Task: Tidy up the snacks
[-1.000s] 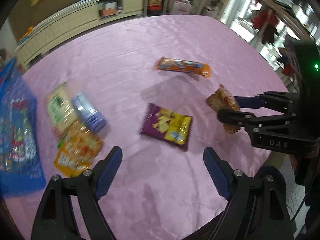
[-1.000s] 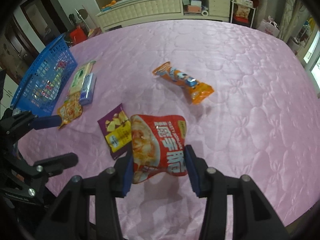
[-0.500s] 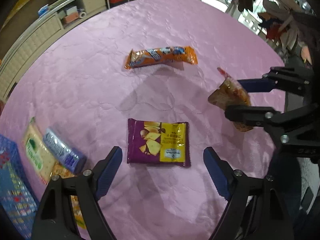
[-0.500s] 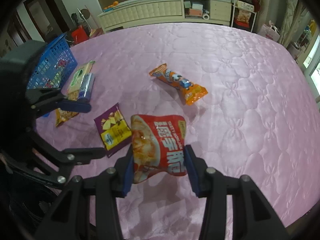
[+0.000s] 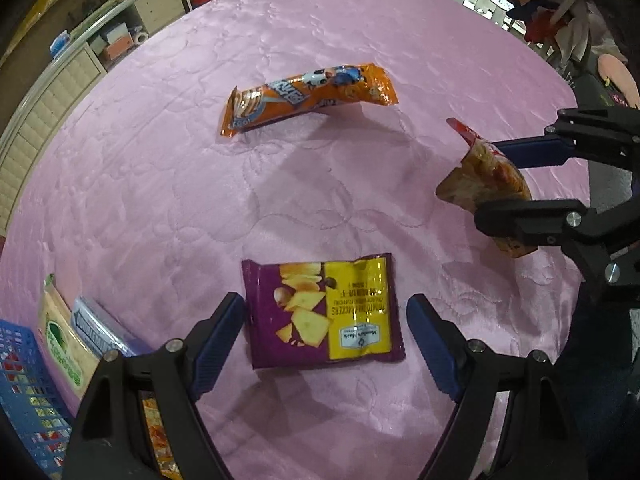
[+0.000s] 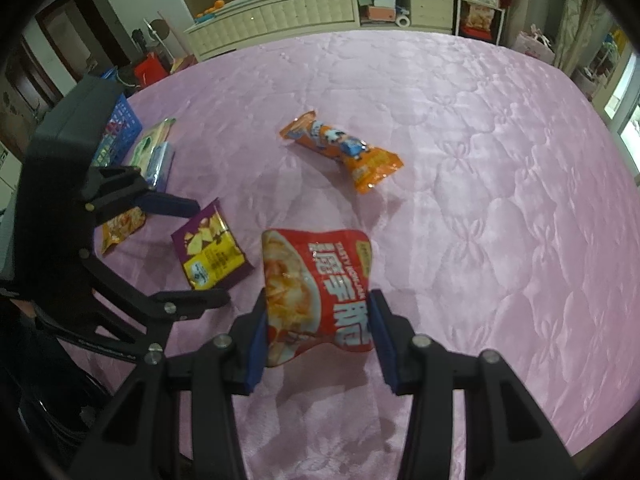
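My right gripper (image 6: pixel 318 322) is shut on a red snack bag (image 6: pixel 316 288) and holds it above the pink tablecloth; the bag also shows in the left wrist view (image 5: pixel 486 184). My left gripper (image 5: pixel 326 332) is open, its jaws on either side of a purple and yellow chip bag (image 5: pixel 322 316) lying flat, which also shows in the right wrist view (image 6: pixel 210 248). An orange snack pack (image 5: pixel 308 96) lies farther back, also seen in the right wrist view (image 6: pixel 342 152).
A blue basket (image 5: pixel 24 392) stands at the left edge with snacks in it. A green pack (image 5: pixel 60 336), a bluish pack (image 5: pixel 100 332) and an orange bag (image 5: pixel 158 436) lie beside it. Cabinets (image 6: pixel 280 12) stand beyond the table.
My left gripper has swung right and moved down over the purple chip bag, which now lies between its jaws. My right gripper still holds the red bag, almost still.
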Demonstrator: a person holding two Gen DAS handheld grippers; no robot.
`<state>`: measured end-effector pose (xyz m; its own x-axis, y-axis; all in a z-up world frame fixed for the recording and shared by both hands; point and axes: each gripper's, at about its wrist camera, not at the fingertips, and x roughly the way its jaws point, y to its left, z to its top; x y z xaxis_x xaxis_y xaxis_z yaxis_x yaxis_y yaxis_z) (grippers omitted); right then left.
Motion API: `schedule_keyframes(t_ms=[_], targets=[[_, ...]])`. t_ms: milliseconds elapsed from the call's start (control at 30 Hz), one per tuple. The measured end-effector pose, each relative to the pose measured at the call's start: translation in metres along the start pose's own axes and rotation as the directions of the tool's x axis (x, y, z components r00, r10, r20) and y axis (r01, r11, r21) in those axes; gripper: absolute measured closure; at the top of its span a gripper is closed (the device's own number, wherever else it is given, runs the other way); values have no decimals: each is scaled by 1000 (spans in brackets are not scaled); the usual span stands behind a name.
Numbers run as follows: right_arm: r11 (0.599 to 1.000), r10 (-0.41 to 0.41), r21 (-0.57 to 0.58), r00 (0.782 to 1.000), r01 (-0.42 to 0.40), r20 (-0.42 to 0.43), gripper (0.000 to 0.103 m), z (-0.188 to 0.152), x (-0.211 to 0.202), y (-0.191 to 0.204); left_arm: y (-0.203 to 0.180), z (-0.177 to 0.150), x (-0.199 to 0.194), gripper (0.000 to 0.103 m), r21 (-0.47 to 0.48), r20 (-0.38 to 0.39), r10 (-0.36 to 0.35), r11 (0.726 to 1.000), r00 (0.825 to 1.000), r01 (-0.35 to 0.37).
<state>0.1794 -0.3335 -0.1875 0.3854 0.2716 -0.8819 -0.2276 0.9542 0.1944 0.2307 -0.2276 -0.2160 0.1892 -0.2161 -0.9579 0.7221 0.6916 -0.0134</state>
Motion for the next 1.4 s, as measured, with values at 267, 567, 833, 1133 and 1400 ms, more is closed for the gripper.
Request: schedule_keyframes(t_ms=[267, 567, 833, 1133, 1400], targets=[[999, 9, 35, 1000, -9, 1, 52, -3, -1, -8, -2, 0, -1, 40, -10, 12, 3, 1000, 1000, -3], [999, 16, 30, 1000, -16, 2, 52, -4, -5, 0, 1, -3, -7, 54, -66, 24, 16, 998, 1000, -14], [1000, -3, 7, 1000, 3, 27, 52, 1, -25, 15, -1, -19, -44, 55, -119, 97, 31, 993, 995, -19], [998, -13, -54, 995, 18, 98, 53, 12, -68, 62, 13, -54, -116, 55, -217, 214, 110, 974, 971, -62], [992, 15, -127, 987, 6, 161, 53, 22, -98, 114, 21, -93, -188, 55, -285, 300, 194, 953, 934, -106]])
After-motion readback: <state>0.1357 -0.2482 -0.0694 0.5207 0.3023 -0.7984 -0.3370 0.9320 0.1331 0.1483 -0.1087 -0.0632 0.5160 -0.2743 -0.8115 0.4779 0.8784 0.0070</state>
